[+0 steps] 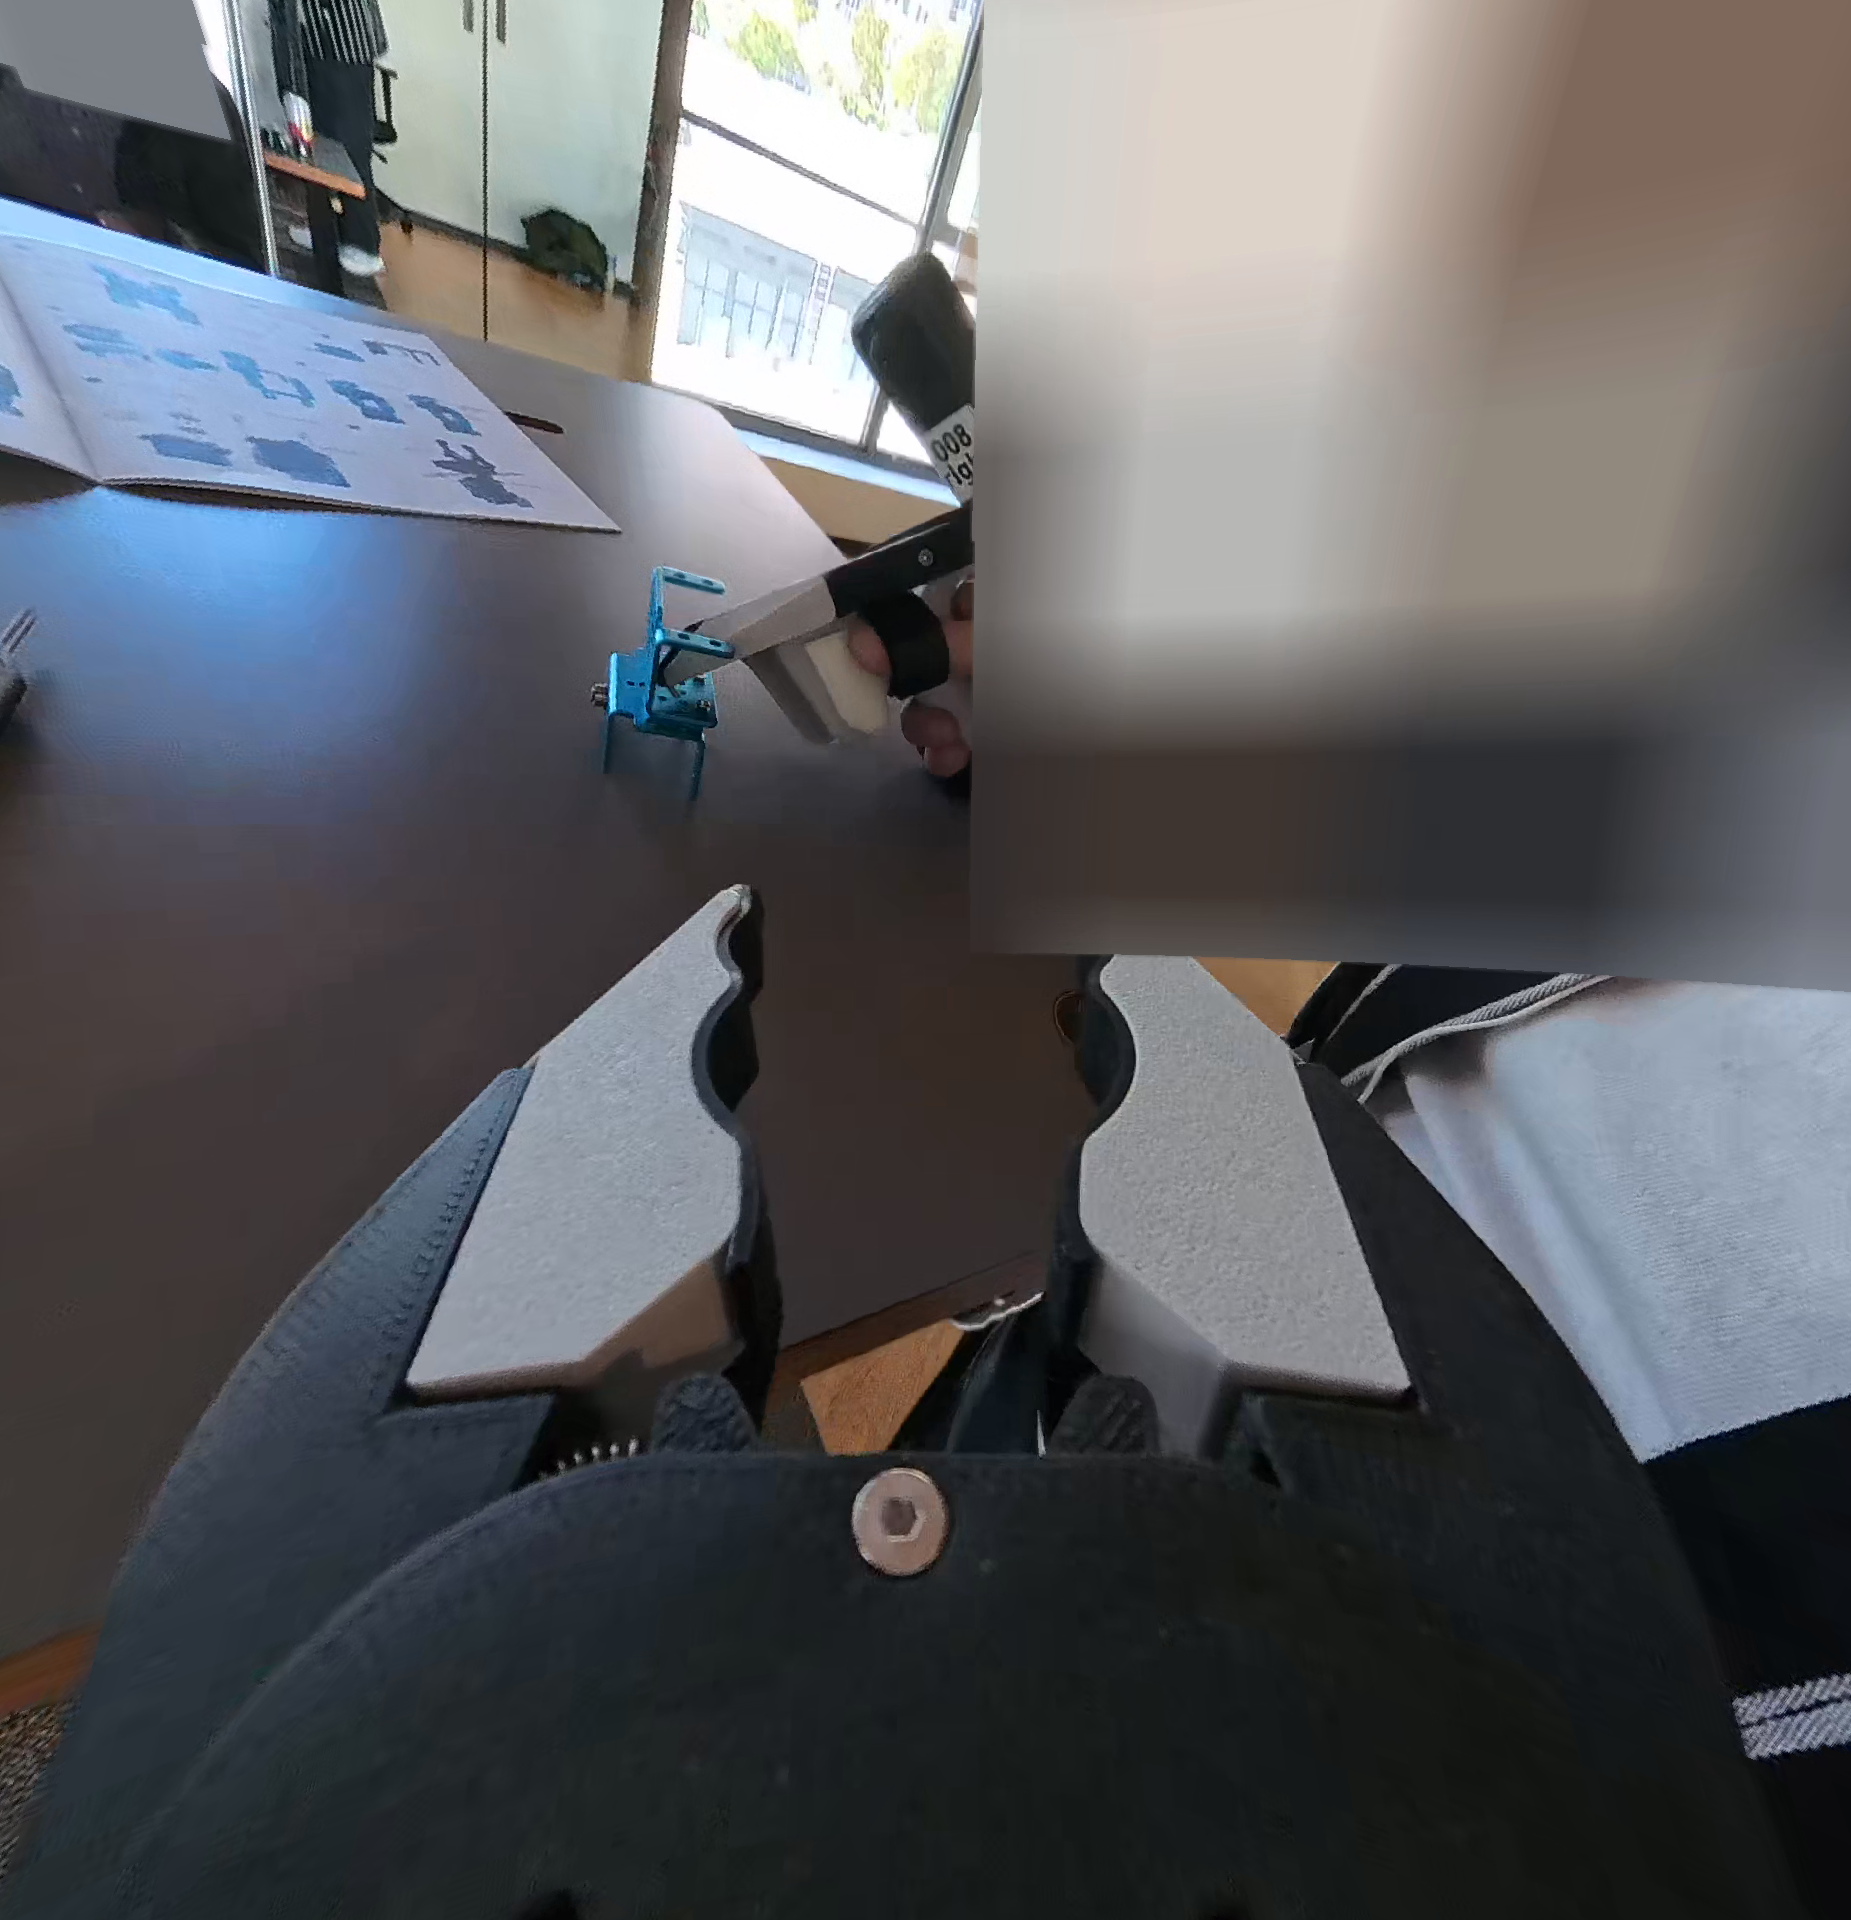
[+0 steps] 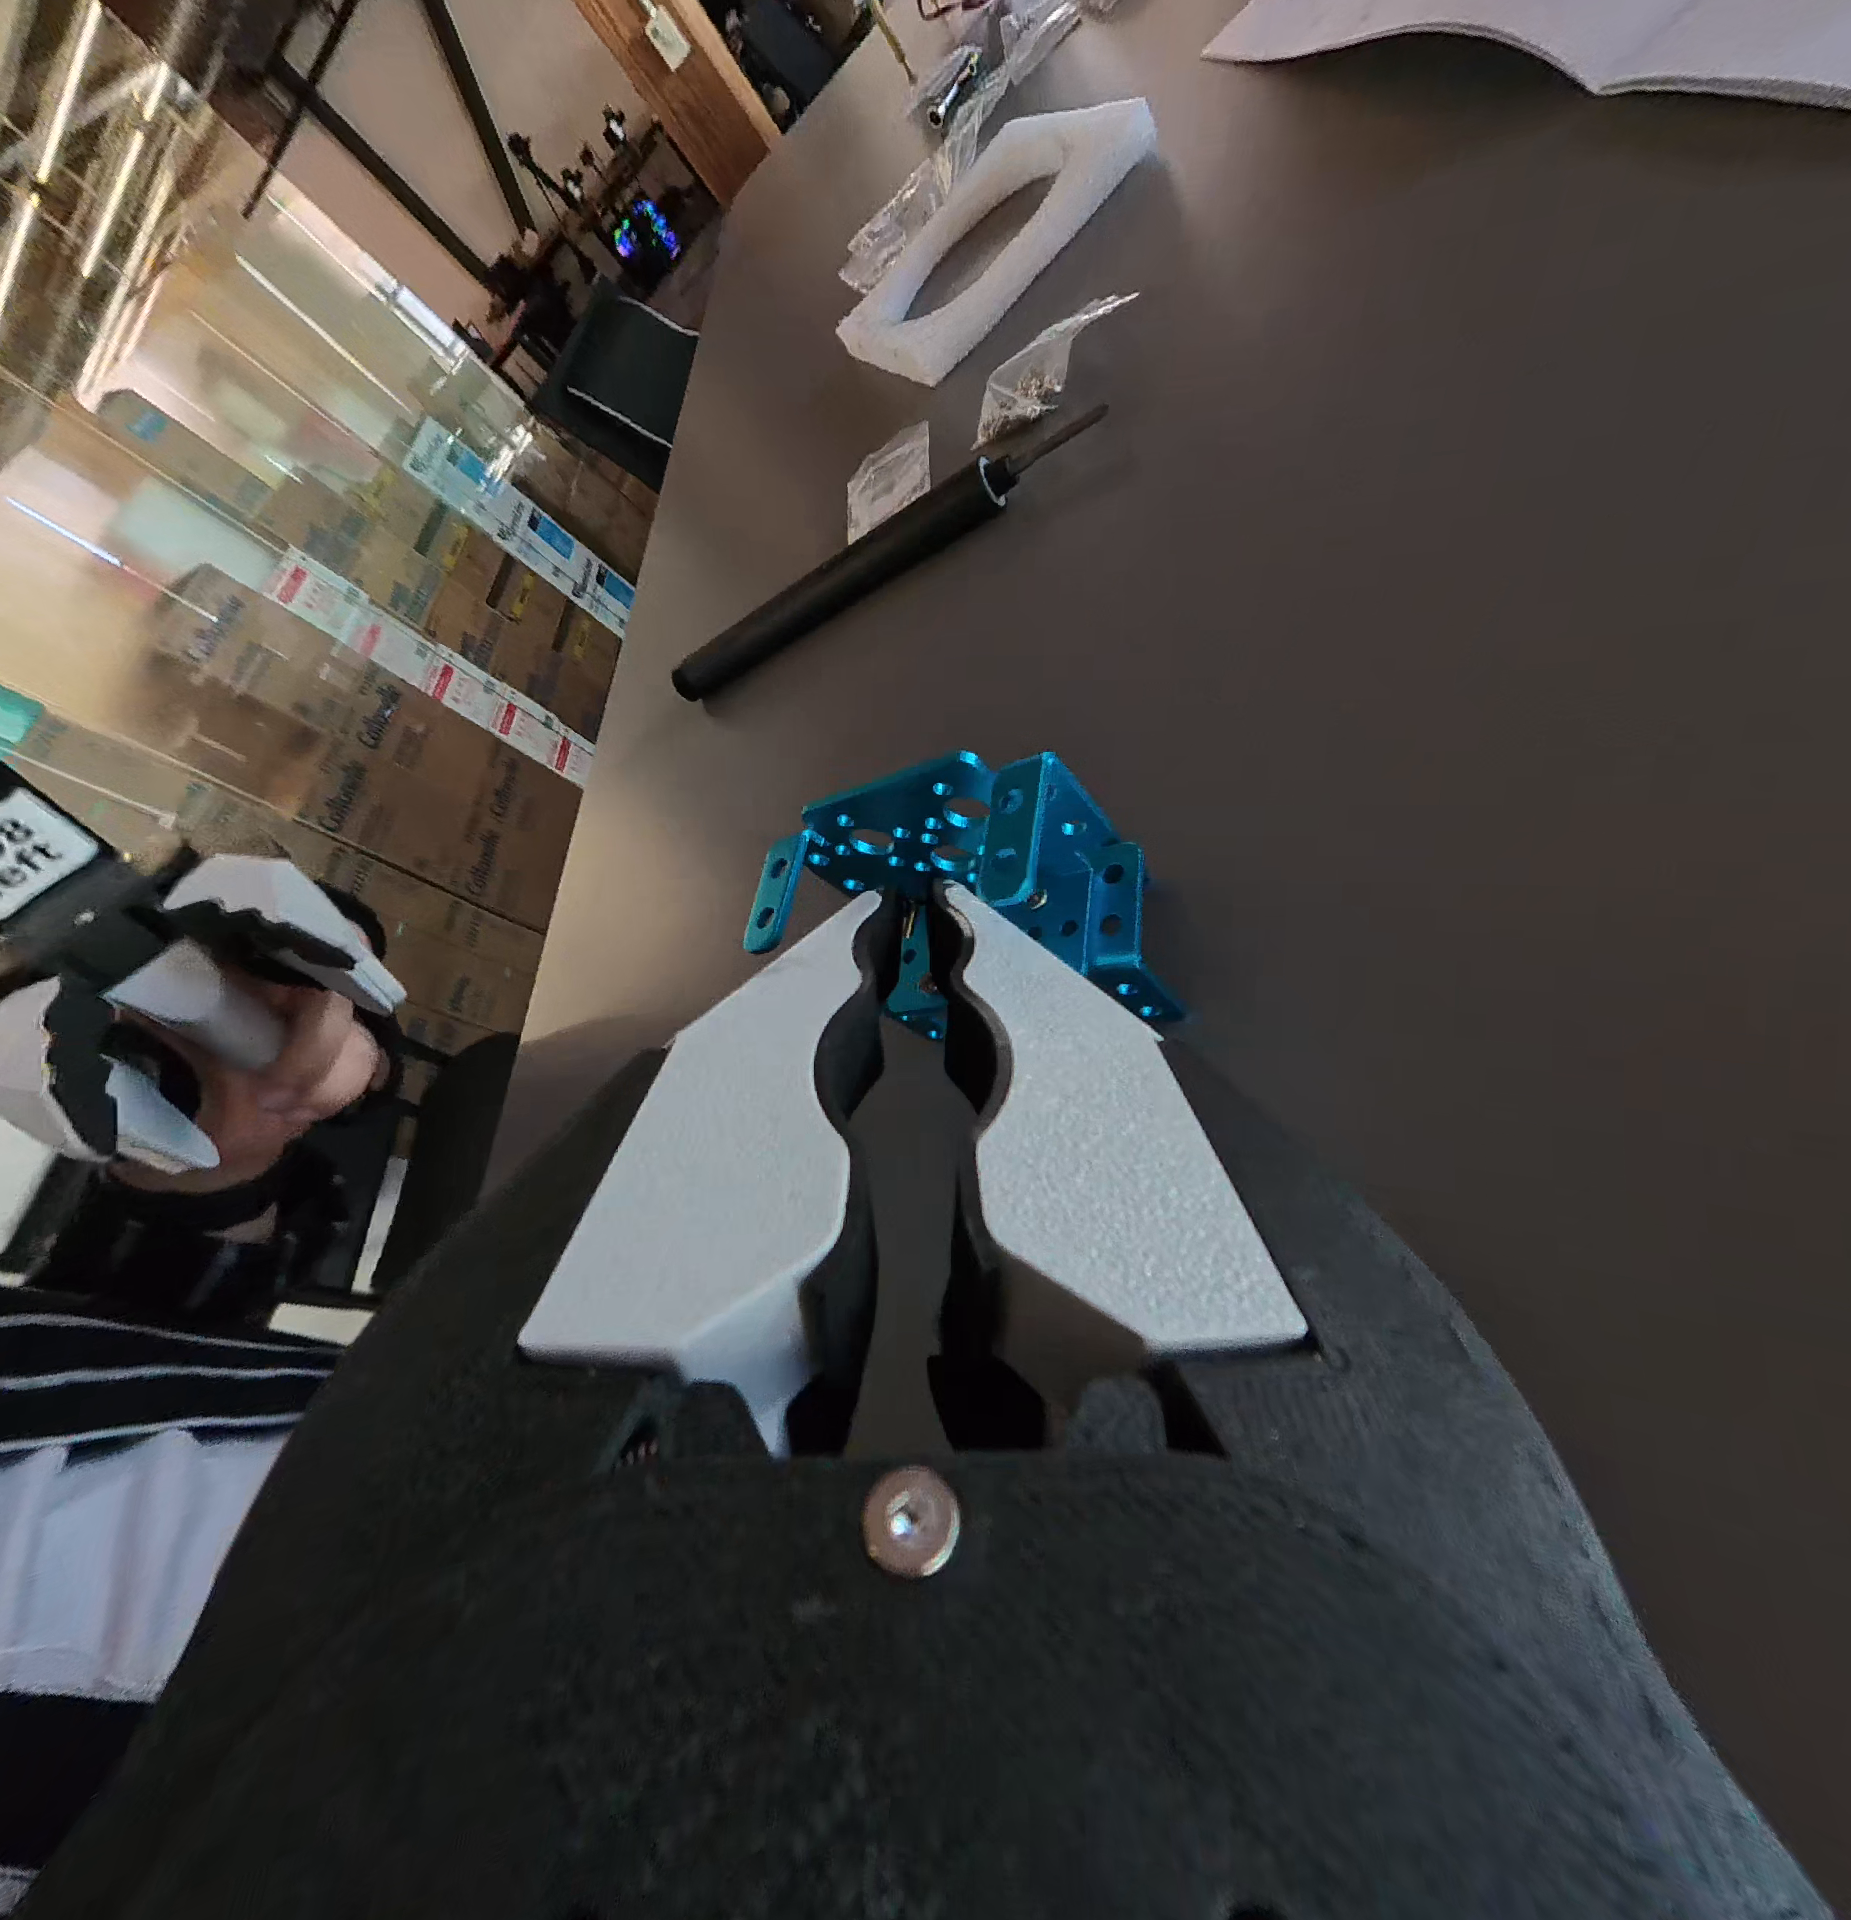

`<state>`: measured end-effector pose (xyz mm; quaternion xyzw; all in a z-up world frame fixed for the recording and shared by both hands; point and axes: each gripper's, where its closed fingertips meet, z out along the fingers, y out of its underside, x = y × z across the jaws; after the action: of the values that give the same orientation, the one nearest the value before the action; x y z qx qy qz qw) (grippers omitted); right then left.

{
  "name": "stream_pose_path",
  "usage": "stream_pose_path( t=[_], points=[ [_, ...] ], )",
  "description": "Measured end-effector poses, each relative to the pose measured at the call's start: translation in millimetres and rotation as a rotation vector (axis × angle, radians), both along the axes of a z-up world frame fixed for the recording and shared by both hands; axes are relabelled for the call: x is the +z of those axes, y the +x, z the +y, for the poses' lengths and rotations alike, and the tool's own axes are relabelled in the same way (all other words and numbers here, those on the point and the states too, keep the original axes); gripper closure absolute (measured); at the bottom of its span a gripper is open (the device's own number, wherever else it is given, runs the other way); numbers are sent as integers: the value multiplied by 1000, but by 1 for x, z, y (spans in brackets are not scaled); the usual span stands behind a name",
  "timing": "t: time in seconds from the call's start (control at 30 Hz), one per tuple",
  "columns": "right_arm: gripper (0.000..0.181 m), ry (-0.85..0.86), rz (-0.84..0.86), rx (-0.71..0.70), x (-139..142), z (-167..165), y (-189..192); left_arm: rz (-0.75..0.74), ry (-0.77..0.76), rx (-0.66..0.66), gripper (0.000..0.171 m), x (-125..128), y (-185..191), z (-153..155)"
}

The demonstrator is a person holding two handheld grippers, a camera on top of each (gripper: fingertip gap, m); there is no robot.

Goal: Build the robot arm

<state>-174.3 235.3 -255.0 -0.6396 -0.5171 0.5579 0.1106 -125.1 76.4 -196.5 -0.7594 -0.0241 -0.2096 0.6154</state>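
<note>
The right tongs clamp a perforated blue anodised metal bracket assembly on the matte dark table. The left tongs, textured grey, gape empty above the table edge.

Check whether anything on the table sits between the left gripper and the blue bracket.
Nothing visible does: bare dark table lies between the open left gripper and the blue bracket. The right gripper is closed on the bracket from the other side.

One blue bracket assembly, two claws.
</note>
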Motion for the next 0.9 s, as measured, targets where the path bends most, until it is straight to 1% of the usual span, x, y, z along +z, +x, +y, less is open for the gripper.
stream_pose_path(
  t=[0.17, 0.27, 0.4, 0.47, 0.57, 0.63, 0.73, 0.83, 0.9],
  points=[
    [177, 90, 41, -101, 4, 10, -4, -56, 44, 32, 114, -6, -8, -22],
    [177, 146, 47, -144, 5, 12, -5, -62, 48, 53, 115, -9, -15, -35],
    [177, 139, 37, -179, 4, 11, -4, -59, 46, 61, 115, -12, -22, -44],
    [177, 142, 32, -224, 4, 16, -3, -61, 47, 55, 115, -13, -24, -45],
    [177, 102, 17, -298, 5, 20, -2, -60, 51, 44, 115, -12, -25, -45],
    [177, 69, 34, -316, 9, 17, -2, -57, 51, 37, 115, -13, -25, -46],
    [177, 89, 49, -342, 11, 12, -3, -62, 60, 33, 115, -14, -29, -49],
    [177, 108, 43, -383, 8, 12, -3, -77, 70, 35, 115, -15, -34, -54],
    [177, 84, 35, -413, 6, 11, -3, -82, 77, 37, 115, -15, -37, -58]
  ],
)
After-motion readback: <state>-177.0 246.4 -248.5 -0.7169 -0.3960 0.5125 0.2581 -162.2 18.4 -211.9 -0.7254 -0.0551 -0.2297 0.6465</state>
